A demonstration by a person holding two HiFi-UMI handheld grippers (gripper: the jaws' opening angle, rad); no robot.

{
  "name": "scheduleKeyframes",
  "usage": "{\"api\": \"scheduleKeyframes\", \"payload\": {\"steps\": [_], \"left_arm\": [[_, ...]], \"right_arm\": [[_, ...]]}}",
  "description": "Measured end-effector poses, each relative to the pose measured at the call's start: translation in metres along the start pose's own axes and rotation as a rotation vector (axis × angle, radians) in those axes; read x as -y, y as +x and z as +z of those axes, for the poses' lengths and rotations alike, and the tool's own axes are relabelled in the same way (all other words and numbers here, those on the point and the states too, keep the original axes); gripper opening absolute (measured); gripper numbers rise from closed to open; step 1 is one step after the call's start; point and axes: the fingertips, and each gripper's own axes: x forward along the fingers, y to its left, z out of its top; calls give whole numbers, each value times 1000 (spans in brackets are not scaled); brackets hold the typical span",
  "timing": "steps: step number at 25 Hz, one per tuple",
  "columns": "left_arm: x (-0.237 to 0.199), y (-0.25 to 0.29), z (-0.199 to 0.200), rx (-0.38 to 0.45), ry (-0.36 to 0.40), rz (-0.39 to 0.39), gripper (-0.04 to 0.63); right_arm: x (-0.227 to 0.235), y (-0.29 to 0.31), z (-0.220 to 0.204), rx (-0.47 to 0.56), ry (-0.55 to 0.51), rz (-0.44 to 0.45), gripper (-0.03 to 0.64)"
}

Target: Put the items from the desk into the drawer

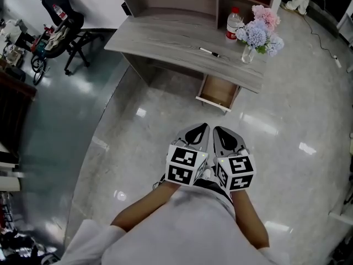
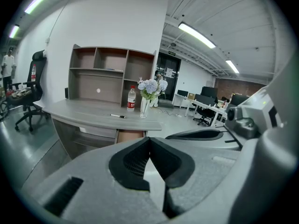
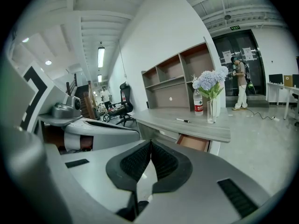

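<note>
Left tongs and right tongs, both closed, held side by side facing desk.

Black office chair, glossy floor

Matt grey wood-grain desk, pale wooden drawer, glossy polished floor, clear glass vase.

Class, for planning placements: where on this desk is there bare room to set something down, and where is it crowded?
Bare: the left stretch of the desk, from its left edge to the marker. The open drawer looks empty too. Crowded: the right end, around the bottle and flower vase.
</note>
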Motion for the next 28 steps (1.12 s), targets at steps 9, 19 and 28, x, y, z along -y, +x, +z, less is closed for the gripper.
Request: {"api": "scheduleKeyframes", "payload": {"steps": [9,19,28], "left_arm": [[-41,55,33,-7,9,-52,3],[-110,116,70,-20,5,-109,3],[-167,148,97,-19,-8,-161,3]], "right_arm": [[28,58,28,-12,-7,-49,2],[53,147,68,-34,-9,-93,2],[64,211,97,-67,-47,-154,2]]}}
